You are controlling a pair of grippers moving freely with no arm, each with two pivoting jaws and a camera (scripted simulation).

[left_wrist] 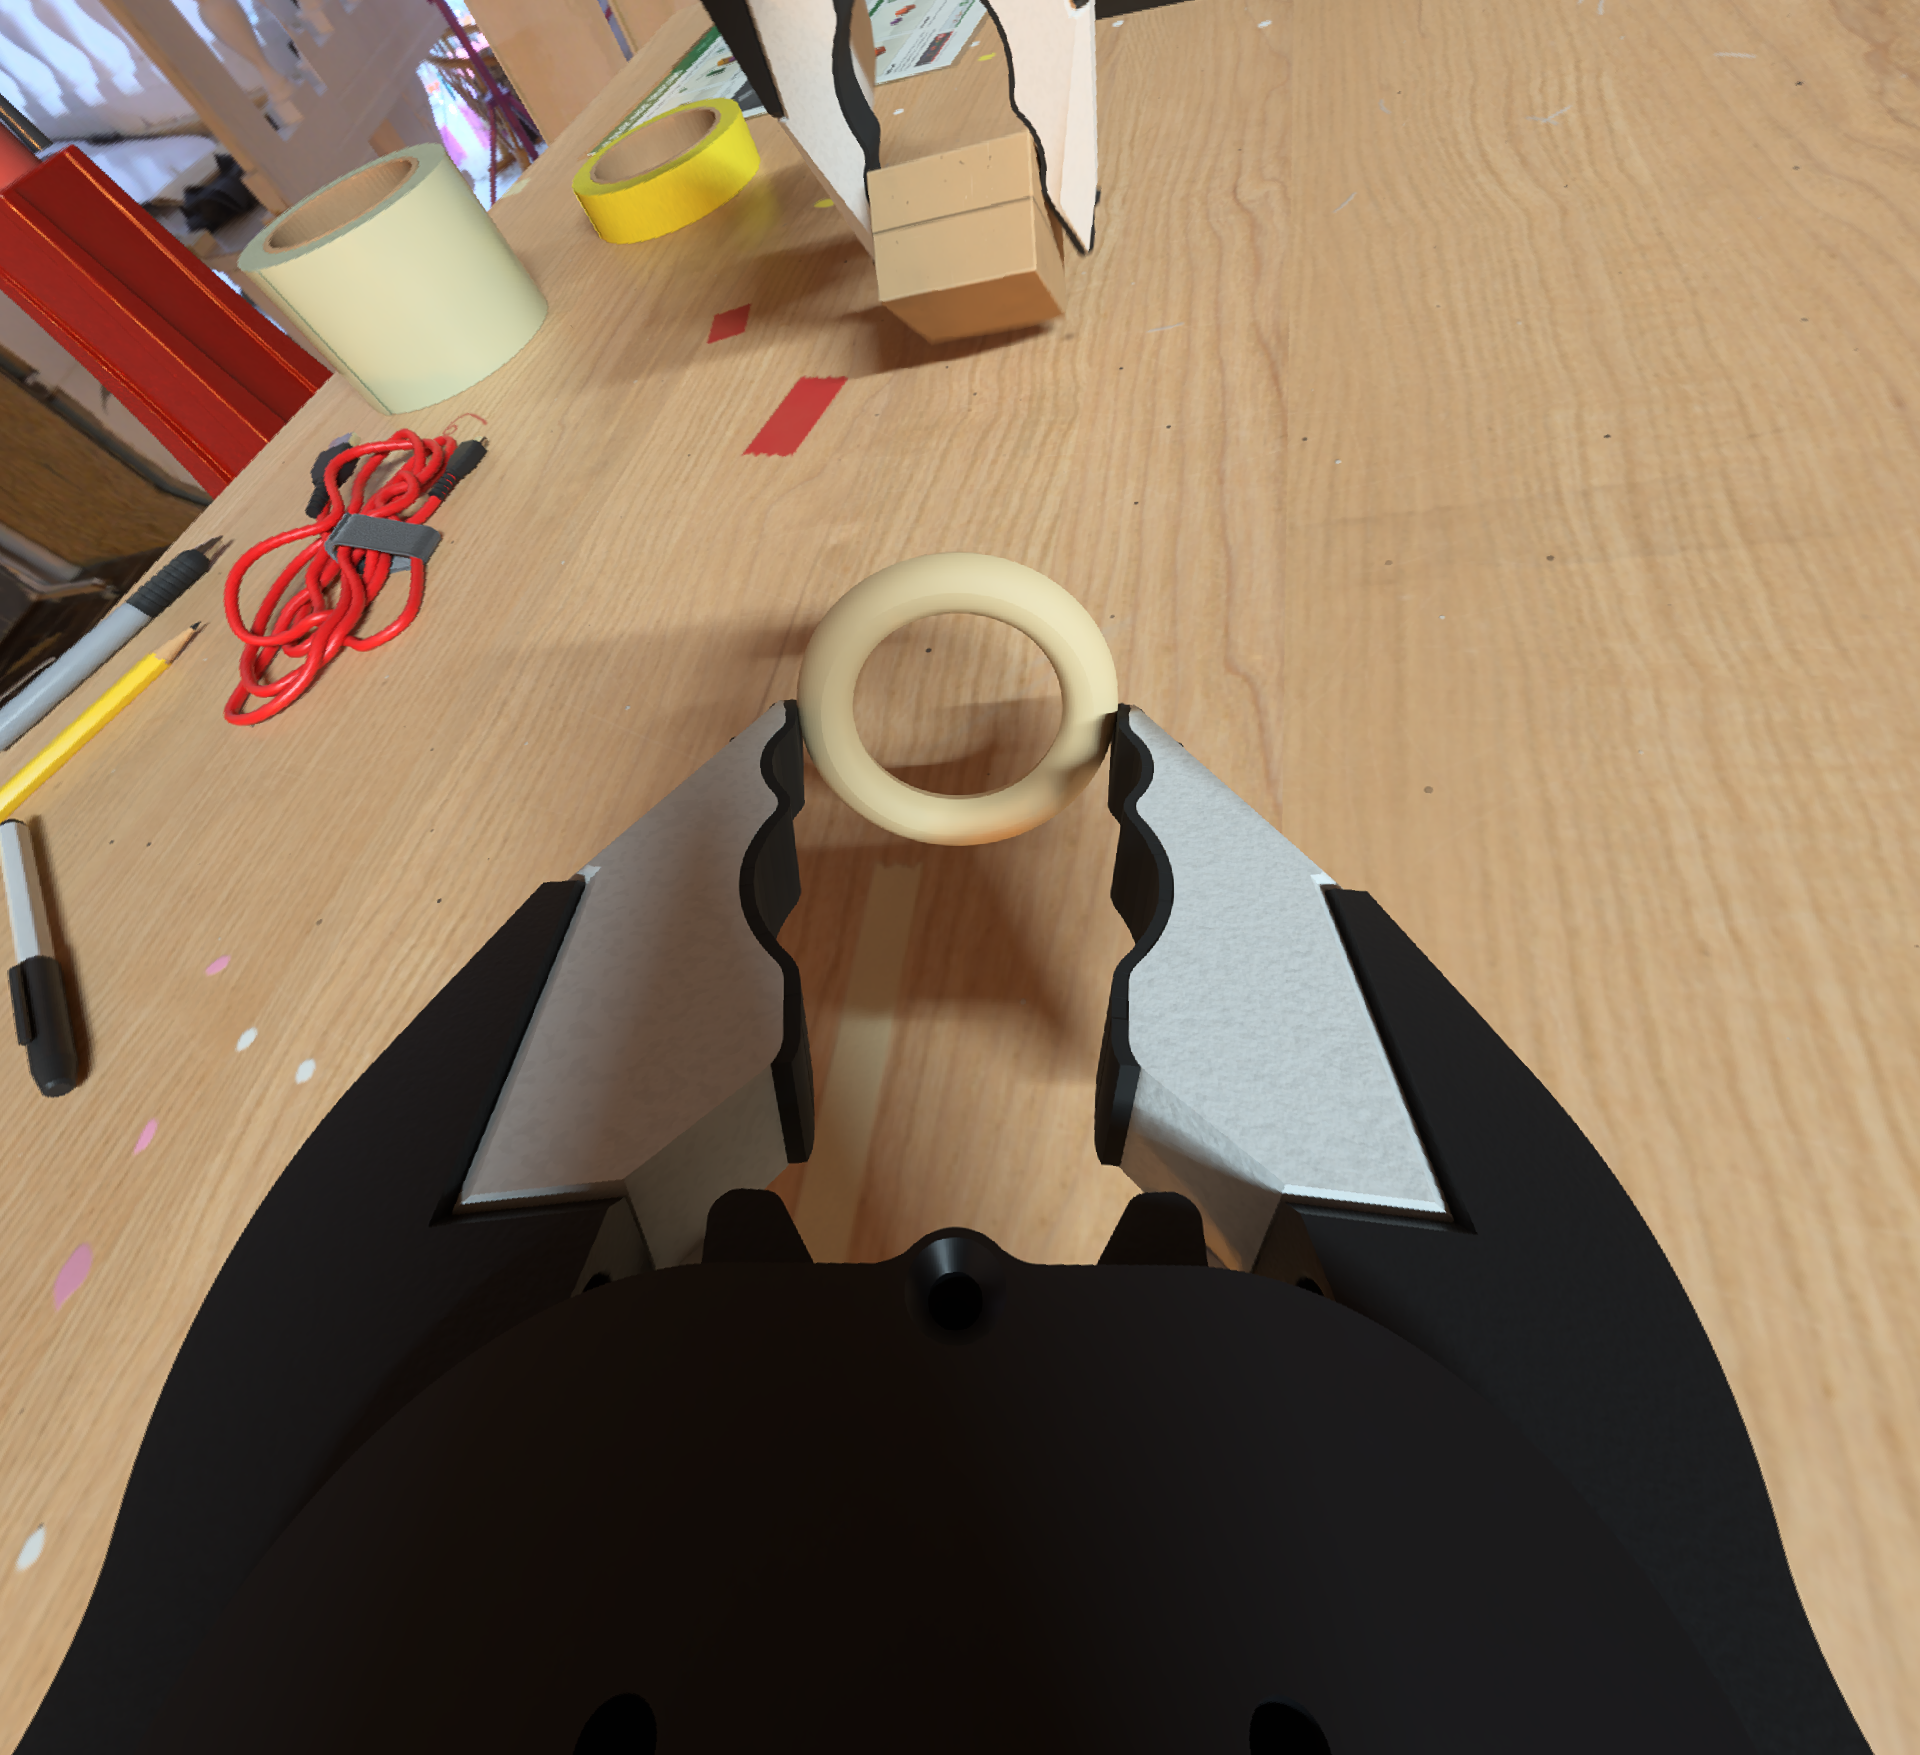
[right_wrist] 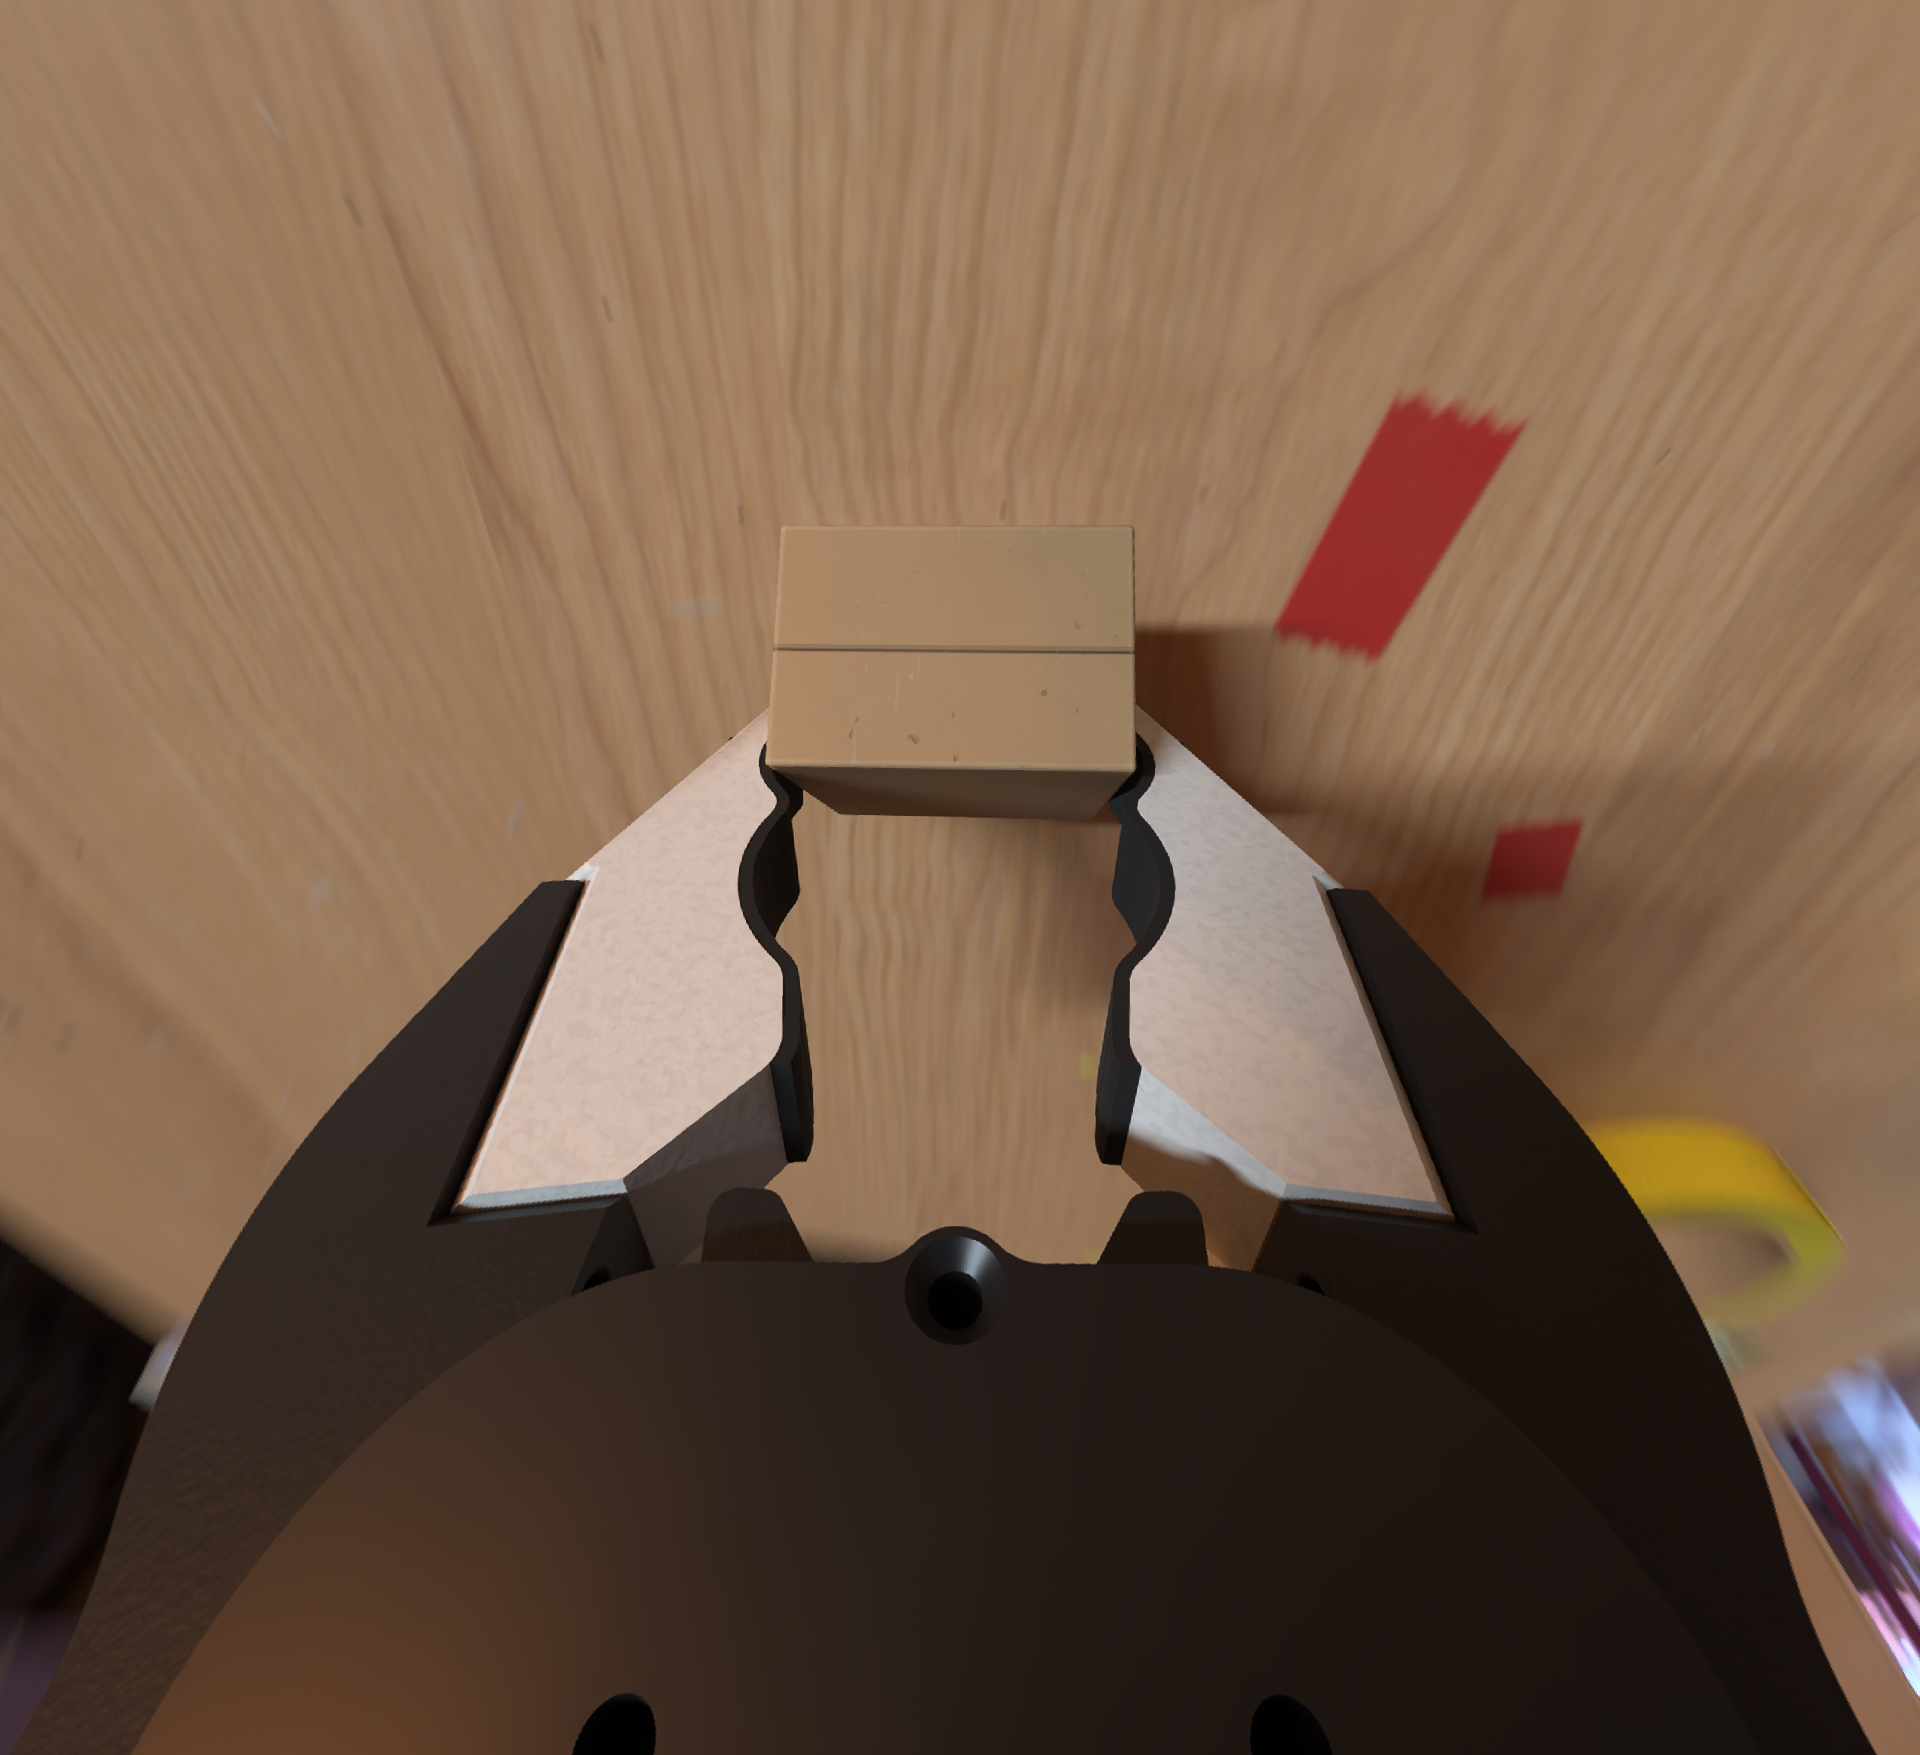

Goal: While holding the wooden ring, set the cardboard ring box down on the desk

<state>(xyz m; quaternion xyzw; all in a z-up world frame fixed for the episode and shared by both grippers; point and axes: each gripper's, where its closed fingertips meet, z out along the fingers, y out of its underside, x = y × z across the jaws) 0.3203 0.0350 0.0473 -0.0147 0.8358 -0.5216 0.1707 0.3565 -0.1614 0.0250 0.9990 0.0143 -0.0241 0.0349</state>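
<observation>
In the left wrist view, the left gripper (left_wrist: 957, 737) pinches the wooden ring (left_wrist: 957, 697) between its two fingertips, one pad on each outer side, with the ring held above the desk (left_wrist: 1455, 458) and its shadow lying on the wood below. Farther off, the right gripper (left_wrist: 971, 230) comes down from above and clamps the cardboard box (left_wrist: 961, 240) at its sides. The box looks very near the desk, its shadow close beneath it, but I cannot tell whether its bottom touches yet. Off to the left lie a cream tape roll (left_wrist: 400, 277), a yellow tape roll (left_wrist: 670, 167), a red cable (left_wrist: 332, 573), a pencil (left_wrist: 99, 713) and two markers, plus two red tape marks (left_wrist: 795, 417) near the box.

In the right wrist view, the right gripper (right_wrist: 951, 770) is closed narrow on the cardboard box (right_wrist: 954, 666), fingertips gripping its lower half, lid shut. The desk (right_wrist: 623, 251) fills the background, with the box's shadow falling to the right near a red tape mark (right_wrist: 1397, 531).

By my reading, the ring part is being met and the box is almost down; what is left is to settle it flat, open the right fingers and back away while the left grip stays tight
</observation>
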